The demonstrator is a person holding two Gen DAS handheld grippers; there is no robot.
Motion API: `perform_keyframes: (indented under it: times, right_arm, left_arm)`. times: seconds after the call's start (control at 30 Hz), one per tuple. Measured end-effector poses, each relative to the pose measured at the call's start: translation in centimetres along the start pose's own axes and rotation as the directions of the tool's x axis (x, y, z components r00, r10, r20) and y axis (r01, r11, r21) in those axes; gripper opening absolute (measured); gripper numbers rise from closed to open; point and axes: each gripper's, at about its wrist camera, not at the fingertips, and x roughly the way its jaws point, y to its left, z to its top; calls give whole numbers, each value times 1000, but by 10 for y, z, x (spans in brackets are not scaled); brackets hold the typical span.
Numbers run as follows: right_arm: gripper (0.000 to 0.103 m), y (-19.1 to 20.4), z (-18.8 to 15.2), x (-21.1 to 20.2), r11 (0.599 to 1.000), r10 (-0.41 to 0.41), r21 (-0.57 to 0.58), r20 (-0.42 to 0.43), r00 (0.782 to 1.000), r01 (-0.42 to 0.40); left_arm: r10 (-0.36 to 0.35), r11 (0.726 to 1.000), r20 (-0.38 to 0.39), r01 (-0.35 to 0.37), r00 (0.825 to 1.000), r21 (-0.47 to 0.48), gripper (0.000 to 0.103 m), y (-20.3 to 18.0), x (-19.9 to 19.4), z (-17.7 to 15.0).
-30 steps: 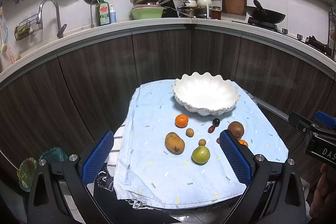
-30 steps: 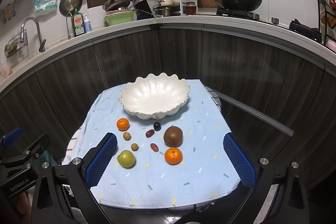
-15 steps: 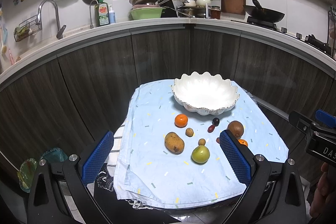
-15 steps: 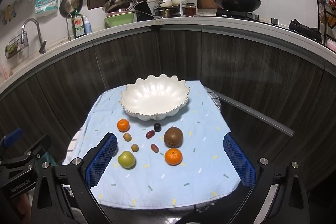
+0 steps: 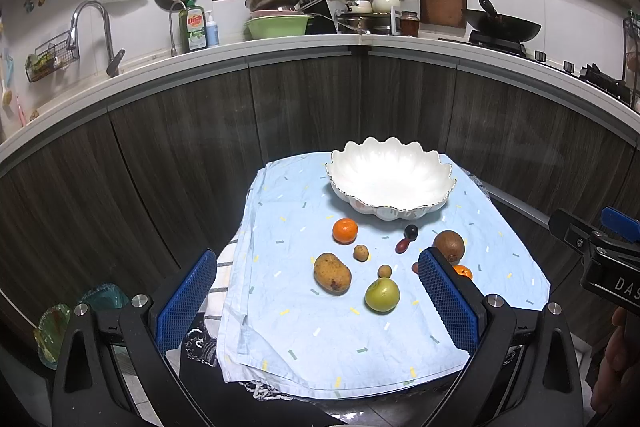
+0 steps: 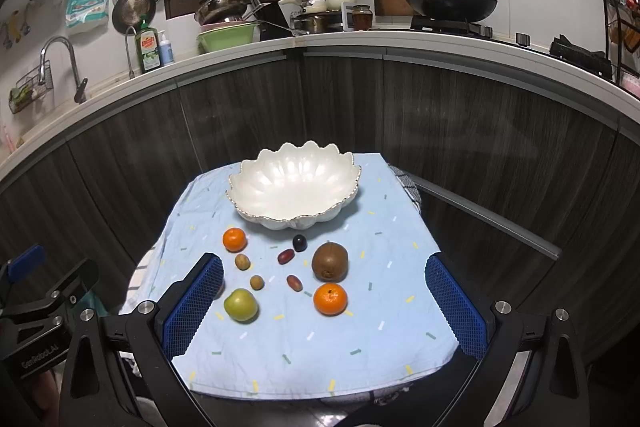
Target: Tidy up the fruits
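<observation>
Almost nothing has moved since a second ago: both views have crept a shade toward the worktop, and every fruit lies where it lay.

I hold the left tool and the right tool wide open and empty, above the near edge of the blue cloth. The white scalloped bowl sits empty at the far end of the cloth, mid-frame. Below it in the right view lie a kiwi, a near orange, a green apple, a far orange, a dark grape and small dates. The left view adds a yellow-brown mango, left of the apple.

I judge this the opening approach, nothing sorted yet. Next I would lower the right tool over the near orange, straddle it and close gently.
</observation>
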Motion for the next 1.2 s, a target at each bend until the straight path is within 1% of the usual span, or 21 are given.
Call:
perform_keyframes:
  times: [0.9,1.2]
  right_arm:
    - [103,0,0,0,1000,0,3,-2,1000,0]
    - [102,-1,-3,8,1000,-2,8,-19,1000,2]
  left_arm:
    - [3,1000,-2,-3,1000,4,102,-2,1,0]
    - [4,1000,-10,-4,1000,11,102,-6,6,-1]
